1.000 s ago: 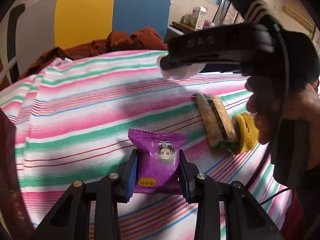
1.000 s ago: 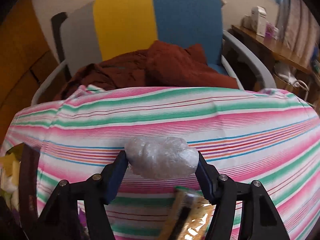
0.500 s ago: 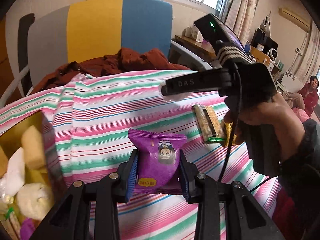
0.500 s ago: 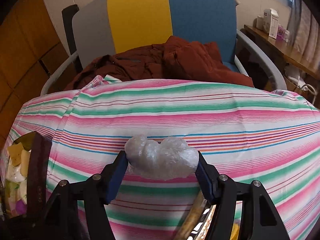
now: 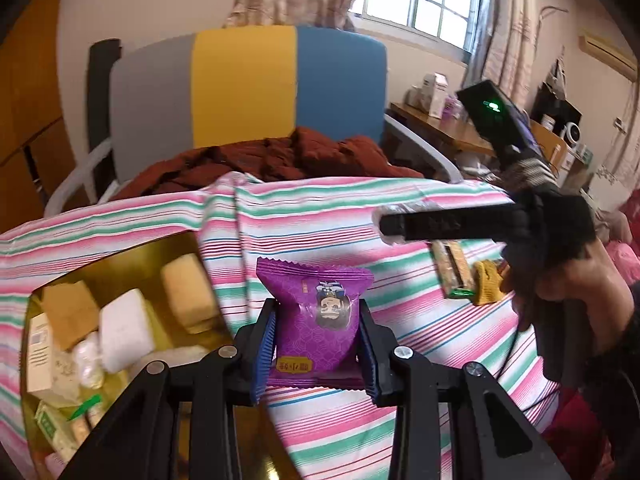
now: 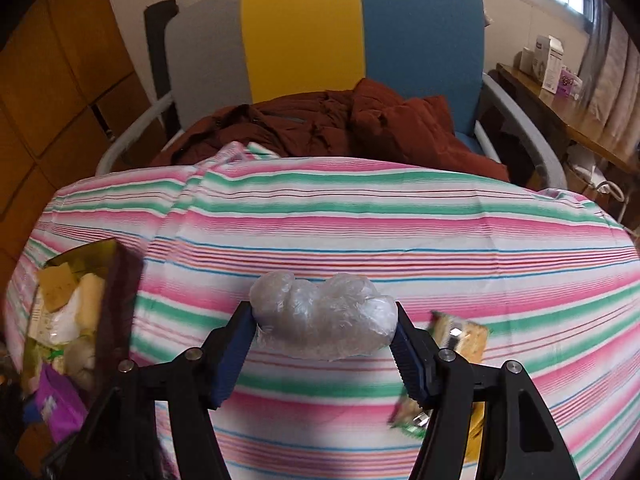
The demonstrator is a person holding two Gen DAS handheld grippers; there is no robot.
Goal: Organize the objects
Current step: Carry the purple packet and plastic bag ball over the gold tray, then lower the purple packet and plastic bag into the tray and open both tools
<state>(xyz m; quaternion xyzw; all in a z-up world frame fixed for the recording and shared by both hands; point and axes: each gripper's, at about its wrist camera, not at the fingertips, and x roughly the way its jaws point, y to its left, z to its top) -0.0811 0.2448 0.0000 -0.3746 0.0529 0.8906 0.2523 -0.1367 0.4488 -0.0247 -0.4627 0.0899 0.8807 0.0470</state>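
My left gripper [image 5: 317, 346] is shut on a purple snack packet [image 5: 314, 320] with a cartoon face, held above the striped cloth [image 5: 360, 208] just right of a gold box [image 5: 120, 256] full of wrapped snacks. My right gripper [image 6: 325, 334] is shut on a white lump wrapped in clear film [image 6: 326, 326], also lifted over the cloth. In the left wrist view the right gripper [image 5: 384, 226] reaches in from the right, held by a hand [image 5: 568, 292]. A wrapped snack bar [image 5: 454, 270] and a yellow piece [image 5: 486, 282] lie on the cloth.
The gold box [image 6: 106, 264] sits at the cloth's left end, with another purple packet [image 6: 56, 404] low at its near side. A chair [image 6: 320, 40] with a rust-red jacket [image 6: 340, 128] stands behind the table. A wooden side table [image 6: 560, 112] with boxes is at the far right.
Both grippers rose and shifted left with their loads. The gold box came into view at the left, and the snack bar slid toward the right edge.
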